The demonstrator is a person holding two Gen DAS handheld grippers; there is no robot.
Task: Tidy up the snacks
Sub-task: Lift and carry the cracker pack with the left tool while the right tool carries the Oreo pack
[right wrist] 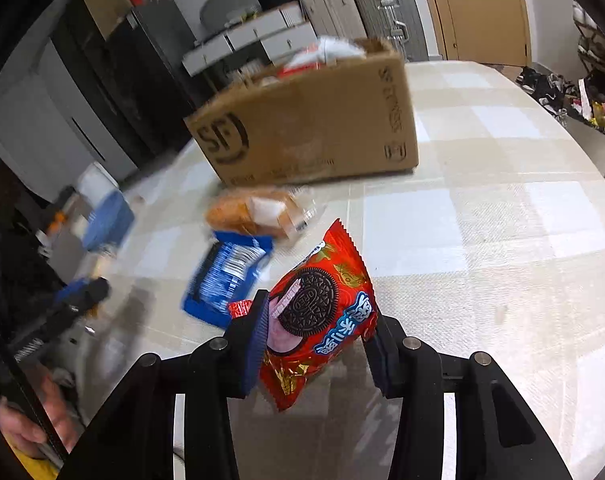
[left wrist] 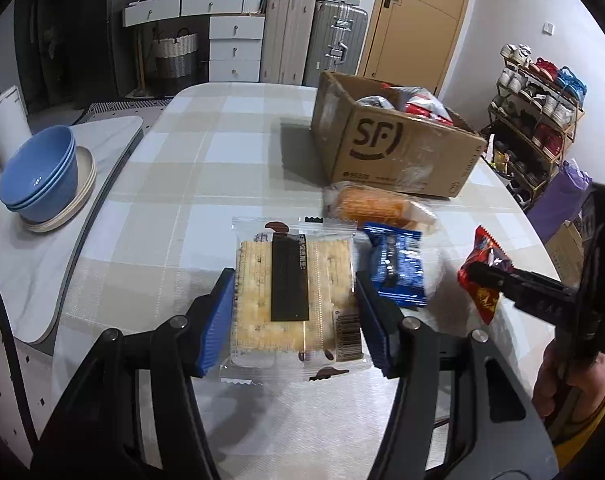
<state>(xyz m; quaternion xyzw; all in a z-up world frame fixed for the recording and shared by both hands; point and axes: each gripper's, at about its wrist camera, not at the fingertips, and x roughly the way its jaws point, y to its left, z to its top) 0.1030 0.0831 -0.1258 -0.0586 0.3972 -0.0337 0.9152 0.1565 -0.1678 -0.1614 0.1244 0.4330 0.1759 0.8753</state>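
Note:
My left gripper (left wrist: 294,278) is shut on a clear packet of square crackers (left wrist: 290,304), held by its two sides above the checked tablecloth (left wrist: 206,152). My right gripper (right wrist: 320,318) is shut on a red Oreo packet (right wrist: 322,308), lifted off the table; the left wrist view shows that red packet (left wrist: 482,268) at the far right. A blue snack packet (left wrist: 398,264) (right wrist: 226,272) and an orange bun in clear wrap (left wrist: 374,204) (right wrist: 254,212) lie on the table. Behind them stands an open cardboard box (left wrist: 402,148) (right wrist: 310,128) with snacks inside.
Stacked blue bowls (left wrist: 42,176) on plates sit on a side surface to the left, next to a white cylinder (left wrist: 6,120). A shoe rack (left wrist: 538,120) stands beyond the table's right edge. Suitcases and drawers line the far wall.

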